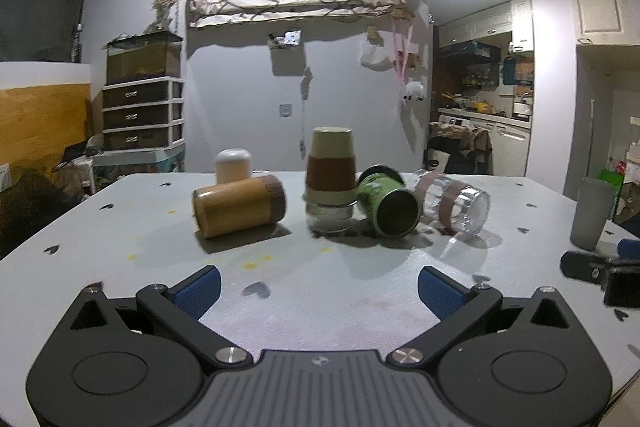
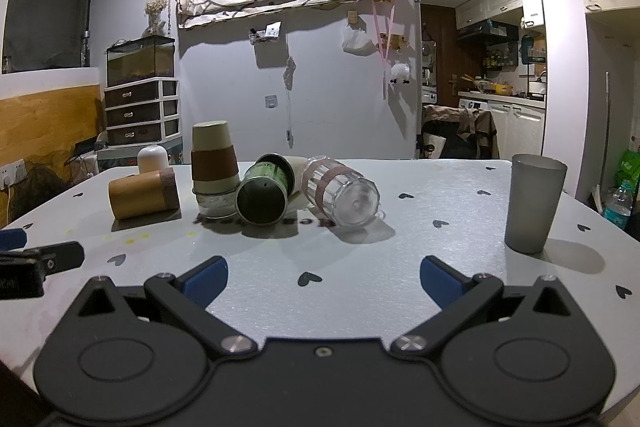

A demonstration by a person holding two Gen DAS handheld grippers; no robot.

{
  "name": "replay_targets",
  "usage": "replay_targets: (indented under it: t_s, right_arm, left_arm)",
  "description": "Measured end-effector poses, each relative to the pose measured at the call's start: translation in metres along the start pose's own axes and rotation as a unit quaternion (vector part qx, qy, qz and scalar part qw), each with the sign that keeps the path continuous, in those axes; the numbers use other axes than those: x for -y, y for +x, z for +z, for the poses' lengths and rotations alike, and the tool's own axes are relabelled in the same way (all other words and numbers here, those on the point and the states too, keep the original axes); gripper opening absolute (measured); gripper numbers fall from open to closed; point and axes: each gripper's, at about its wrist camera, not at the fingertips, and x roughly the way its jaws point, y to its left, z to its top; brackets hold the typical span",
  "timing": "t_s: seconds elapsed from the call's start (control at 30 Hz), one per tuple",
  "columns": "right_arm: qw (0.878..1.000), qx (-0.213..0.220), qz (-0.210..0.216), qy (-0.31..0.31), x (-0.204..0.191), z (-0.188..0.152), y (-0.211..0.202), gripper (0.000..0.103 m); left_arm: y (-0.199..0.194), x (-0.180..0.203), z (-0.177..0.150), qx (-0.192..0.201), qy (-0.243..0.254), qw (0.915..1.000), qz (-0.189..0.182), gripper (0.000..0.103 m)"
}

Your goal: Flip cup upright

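Left gripper [image 1: 318, 285] and right gripper [image 2: 323, 279]: both wide open, empty, low-centre frame; best approach—straddle 1 toppled cup, e.g. glass [image 2: 340, 193], mid-frame, squarely across its body.

White tabletop [image 2: 360, 307] is looking matt and finely grainy, printed with small dark hearts. Clear ribbed glass tumbler [image 2: 342, 193] is showing glossy, with a dull brown band round it. Green cylindrical can-like cup [image 2: 264, 195] is looking like printed metal, dark inside. Beige paper cup [image 2: 212, 159] is wearing a matt brown sleeve. Tan wooden-looking cup [image 1: 240, 205] is appearing smooth, slight sheen, ribbed brown end. Grey frosted plastic tumbler [image 2: 534, 203] is reading matt and translucent. Blue finger pads [image 1: 200, 289] are looking ribbed, rubbery; black gripper body [image 1: 120, 347] is looking matt plastic with shiny metal screws.
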Motion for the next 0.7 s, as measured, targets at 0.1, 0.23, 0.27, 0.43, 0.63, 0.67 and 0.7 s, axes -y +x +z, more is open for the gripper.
replay_targets:
  t_s: [0.1,0.23,0.27,0.43,0.63,0.67,0.7]
  right_arm:
    - [1.000,0.001,-0.006,0.005,0.003,-0.002,-0.007,0.103]
    - [1.000,-0.002,-0.015,0.015,0.011,-0.006,-0.010,0.103]
    - [1.000,-0.003,-0.018,0.018,0.014,-0.007,-0.011,0.103]
    - [0.999,-0.009,-0.030,0.029,0.029,-0.015,-0.012,0.103]
    - [0.998,-0.009,-0.040,0.042,0.047,-0.022,-0.017,0.103]
    - [0.998,-0.010,-0.043,0.043,0.050,-0.023,-0.017,0.103]
    - [0.998,-0.011,-0.047,0.046,0.055,-0.025,-0.018,0.103]
  left_arm:
    - [0.010,0.016,0.008,0.003,0.005,0.9999,-0.014,0.103]
    - [0.021,0.030,0.027,0.006,-0.007,0.9990,-0.045,0.103]
    - [0.026,0.035,0.033,0.006,-0.013,0.9984,-0.055,0.103]
    - [0.064,0.066,0.060,-0.008,-0.038,0.9964,-0.075,0.102]
    - [0.122,0.109,0.087,-0.033,-0.099,0.9934,-0.048,0.102]
    - [0.132,0.116,0.090,-0.035,-0.102,0.9933,-0.040,0.102]
    - [0.141,0.124,0.093,-0.038,-0.105,0.9932,-0.033,0.102]
